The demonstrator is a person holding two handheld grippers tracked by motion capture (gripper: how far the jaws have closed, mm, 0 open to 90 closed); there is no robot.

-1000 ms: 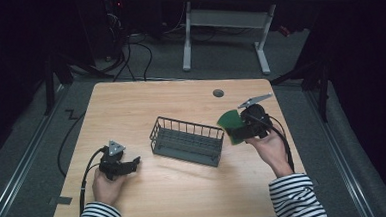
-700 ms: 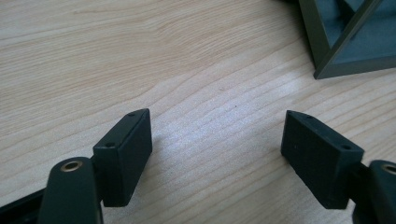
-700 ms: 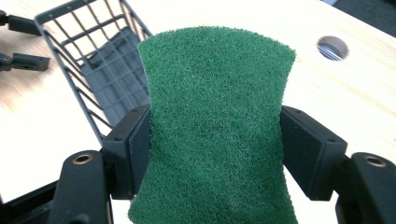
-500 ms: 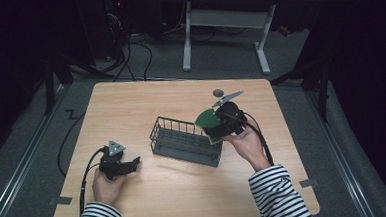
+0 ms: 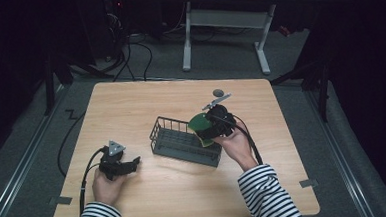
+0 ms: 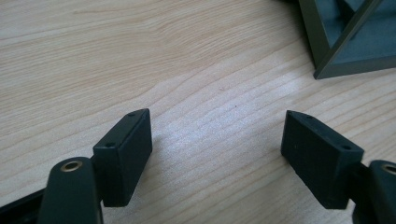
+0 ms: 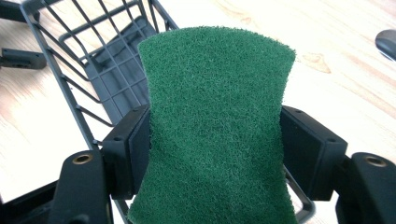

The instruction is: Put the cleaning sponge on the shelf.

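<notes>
A green scouring sponge with a waisted outline sits between the jaws of my right gripper, which is shut on its two sides. In the high view the sponge hangs over the right end of a dark wire basket, held by the right gripper. The basket lies just beyond and below the sponge, its grid floor visible. My left gripper rests low on the table's left front, jaws wide apart. Between its fingers there is bare wood.
The light wooden table has a round grey cable port near its back edge. A corner of the basket lies at the upper right of the left gripper view. Cables trail on the floor at the left, and a desk frame stands behind.
My right hand has carried the sponge leftward from the table's right side to above the basket's right end and a little lower. The left hand has stayed put.
</notes>
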